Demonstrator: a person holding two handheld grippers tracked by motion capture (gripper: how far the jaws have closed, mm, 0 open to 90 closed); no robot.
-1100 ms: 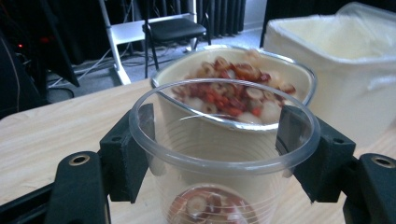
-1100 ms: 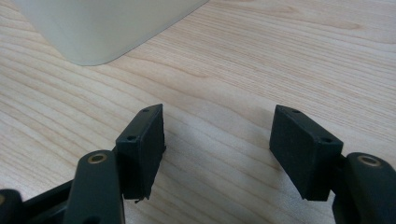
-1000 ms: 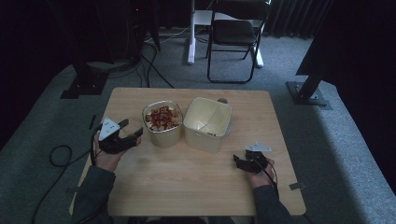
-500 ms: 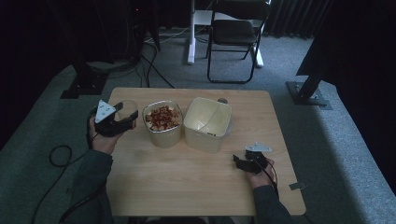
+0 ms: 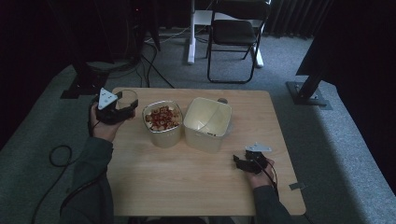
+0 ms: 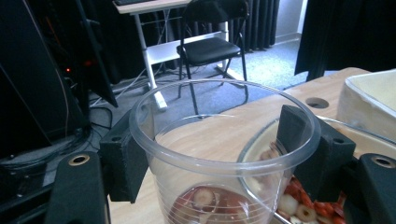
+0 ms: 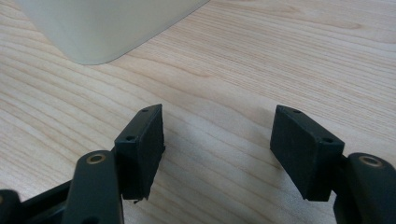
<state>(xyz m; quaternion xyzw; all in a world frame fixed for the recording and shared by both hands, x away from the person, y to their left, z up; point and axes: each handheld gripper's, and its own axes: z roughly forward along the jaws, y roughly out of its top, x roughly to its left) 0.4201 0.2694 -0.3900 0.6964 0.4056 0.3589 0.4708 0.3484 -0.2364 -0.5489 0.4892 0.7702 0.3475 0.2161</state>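
Since the earlier frames, the left gripper (image 5: 122,108) has carried the clear cup (image 6: 224,154) up and toward the table's (image 5: 196,186) far-left corner, away from the tub of mixed pieces (image 5: 162,122); its jaws clamp the cup's wall, a few pieces lying in the bottom. The right gripper (image 7: 217,144) rests near the right edge, jaws spread and empty. Step judged in hand: transferring a scooped portion. The next move likely calls for tipping the cup over the empty cream tub (image 5: 208,123). Count: one cup, two tubs, two grippers.
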